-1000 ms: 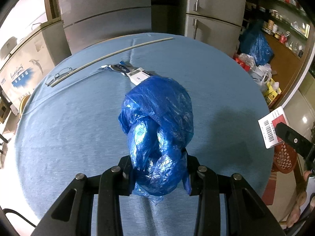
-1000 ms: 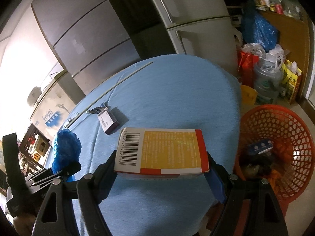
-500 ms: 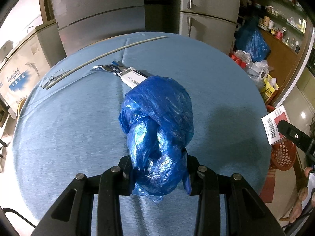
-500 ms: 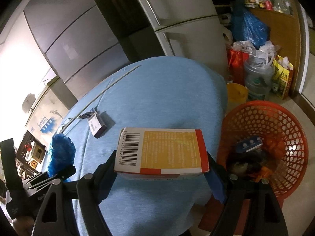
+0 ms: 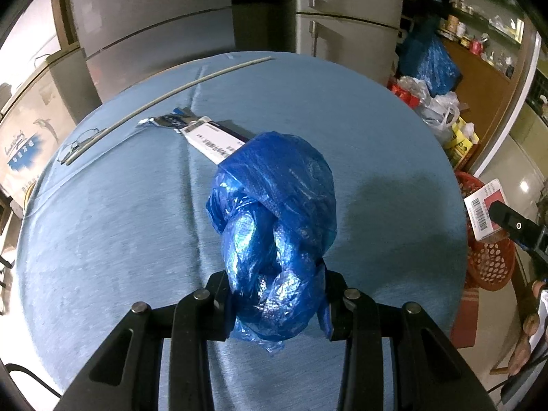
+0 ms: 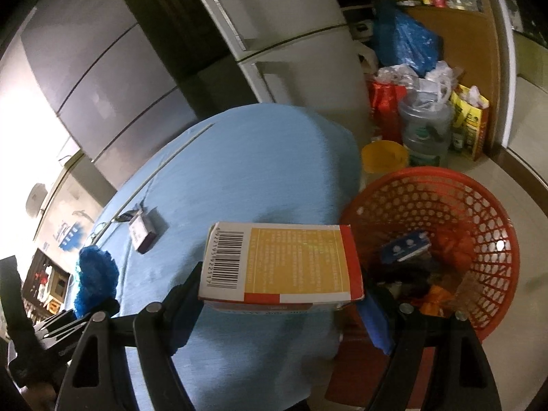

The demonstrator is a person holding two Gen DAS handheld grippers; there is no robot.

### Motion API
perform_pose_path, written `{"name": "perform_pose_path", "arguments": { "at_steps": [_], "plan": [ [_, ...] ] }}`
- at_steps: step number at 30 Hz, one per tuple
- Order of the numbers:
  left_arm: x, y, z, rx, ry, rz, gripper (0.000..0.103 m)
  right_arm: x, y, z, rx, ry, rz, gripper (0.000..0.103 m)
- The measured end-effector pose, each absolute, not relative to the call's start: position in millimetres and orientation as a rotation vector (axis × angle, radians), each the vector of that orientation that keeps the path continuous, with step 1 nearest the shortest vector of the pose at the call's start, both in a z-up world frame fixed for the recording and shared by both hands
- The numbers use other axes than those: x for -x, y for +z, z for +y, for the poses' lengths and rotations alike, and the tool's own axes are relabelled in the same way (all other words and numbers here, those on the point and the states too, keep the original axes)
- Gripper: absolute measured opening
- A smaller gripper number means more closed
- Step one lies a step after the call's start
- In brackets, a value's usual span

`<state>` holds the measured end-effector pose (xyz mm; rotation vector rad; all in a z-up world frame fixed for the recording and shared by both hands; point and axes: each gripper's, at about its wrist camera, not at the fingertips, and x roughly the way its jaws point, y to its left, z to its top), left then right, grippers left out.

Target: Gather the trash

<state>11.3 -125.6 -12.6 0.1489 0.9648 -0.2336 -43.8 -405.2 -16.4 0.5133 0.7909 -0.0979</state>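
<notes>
My left gripper [image 5: 274, 304] is shut on a knotted blue plastic bag [image 5: 274, 226] and holds it above the round blue table [image 5: 120, 226]. My right gripper [image 6: 279, 301] is shut on a yellow and red box with a barcode [image 6: 281, 263], held near the table's right edge beside the red mesh basket [image 6: 445, 202]. The basket stands on the floor and holds several pieces of trash. The bag also shows in the right wrist view [image 6: 96, 274]. The box shows at the right of the left wrist view [image 5: 483, 209].
A small white and dark box [image 5: 212, 137] with a foil wrapper [image 5: 161, 121] lies on the table beyond the bag. A long thin rod [image 5: 164, 94] lies across the far side. Refrigerators [image 6: 274, 41] stand behind. Bags and a yellow tub [image 6: 385, 156] crowd the floor at right.
My right gripper has carried the box rightward toward the red basket, which now looks larger and closer. My left gripper has kept the blue bag and drifted slightly over the table.
</notes>
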Motion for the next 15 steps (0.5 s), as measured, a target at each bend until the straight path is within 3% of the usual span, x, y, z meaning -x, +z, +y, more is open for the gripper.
{"name": "perform_pose_path", "arguments": {
  "at_steps": [15],
  "plan": [
    [-13.1,-9.0,-203.6,-0.225,-0.389,0.958,0.038,76.8,-27.0,-501.1,-0.583,-0.315,0.767,0.083]
  ]
}}
